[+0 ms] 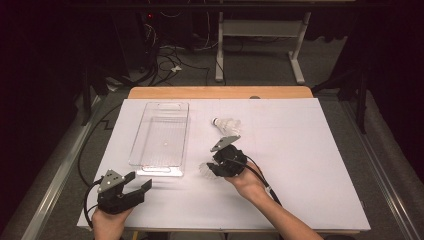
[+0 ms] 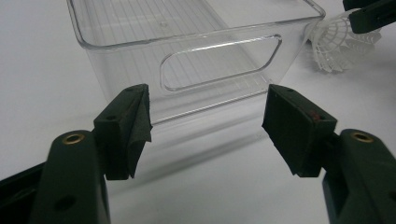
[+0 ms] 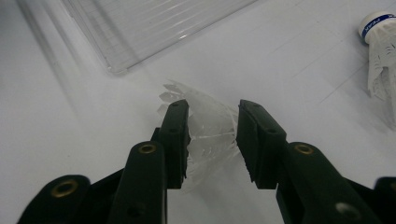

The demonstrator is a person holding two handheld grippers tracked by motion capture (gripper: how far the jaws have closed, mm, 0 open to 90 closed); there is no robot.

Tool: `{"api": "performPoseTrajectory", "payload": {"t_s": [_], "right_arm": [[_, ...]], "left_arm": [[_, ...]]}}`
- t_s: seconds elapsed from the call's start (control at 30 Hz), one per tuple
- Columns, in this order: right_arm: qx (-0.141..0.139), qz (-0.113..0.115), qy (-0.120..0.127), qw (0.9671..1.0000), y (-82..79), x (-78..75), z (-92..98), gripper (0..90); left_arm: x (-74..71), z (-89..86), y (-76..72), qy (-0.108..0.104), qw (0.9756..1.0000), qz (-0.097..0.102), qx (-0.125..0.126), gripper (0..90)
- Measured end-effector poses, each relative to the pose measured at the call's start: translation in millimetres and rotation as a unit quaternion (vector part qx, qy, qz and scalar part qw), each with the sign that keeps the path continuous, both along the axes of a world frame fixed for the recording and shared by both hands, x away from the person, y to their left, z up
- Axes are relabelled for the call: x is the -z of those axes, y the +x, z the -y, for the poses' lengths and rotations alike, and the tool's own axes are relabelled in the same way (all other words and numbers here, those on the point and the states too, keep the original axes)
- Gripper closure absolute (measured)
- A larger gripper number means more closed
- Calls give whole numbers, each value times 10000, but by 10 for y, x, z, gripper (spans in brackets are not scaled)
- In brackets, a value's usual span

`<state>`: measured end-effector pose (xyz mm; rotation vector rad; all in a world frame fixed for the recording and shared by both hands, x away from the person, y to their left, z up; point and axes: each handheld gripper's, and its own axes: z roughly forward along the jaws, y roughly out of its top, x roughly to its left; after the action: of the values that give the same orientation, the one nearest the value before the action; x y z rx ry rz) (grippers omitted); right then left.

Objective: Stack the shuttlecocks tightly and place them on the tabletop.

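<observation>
A white feather shuttlecock [image 3: 211,109] sits between the jaws of my right gripper [image 3: 213,122], which press on both sides of its skirt; whether it rests on the table I cannot tell. From above, that gripper [image 1: 212,169] is at mid-table, with the shuttlecock [image 1: 203,171] sticking out to its left. A second shuttlecock [image 1: 226,124] with a blue-banded cork lies farther back, also visible at the right [image 3: 380,56]. My left gripper [image 1: 141,180] is open and holds nothing. Its jaws [image 2: 208,121] face the near handle end of a clear plastic tray [image 2: 219,60].
The clear tray [image 1: 159,170] lies lengthwise at left-centre of the white tabletop [image 1: 300,165] with nothing in it. Bare white surface stretches to the right of my right hand. Beyond the table's wooden far edge are a desk frame and cables on the floor.
</observation>
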<state>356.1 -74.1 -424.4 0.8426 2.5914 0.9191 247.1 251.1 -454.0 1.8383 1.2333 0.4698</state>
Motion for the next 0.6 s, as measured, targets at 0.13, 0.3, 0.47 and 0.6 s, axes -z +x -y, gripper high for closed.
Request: {"api": "performPoseTrajectory", "payload": {"t_s": [0.13, 0.3, 0.47, 0.6], "right_arm": [[-3, 13, -10, 10000, 12, -7, 15, 689], [12, 32, -14, 10000, 16, -28, 34, 735], [34, 38, -33, 10000, 23, -52, 58, 771], [46, 138, -58, 9999, 27, -75, 81, 808]], "left_arm": [[1, 2, 5, 6, 10000, -7, 13, 329], [1, 3, 2, 3, 10000, -11, 17, 329], [2, 7, 4, 7, 10000, -4, 23, 330], [2, 7, 4, 11, 10000, -4, 18, 330]]}}
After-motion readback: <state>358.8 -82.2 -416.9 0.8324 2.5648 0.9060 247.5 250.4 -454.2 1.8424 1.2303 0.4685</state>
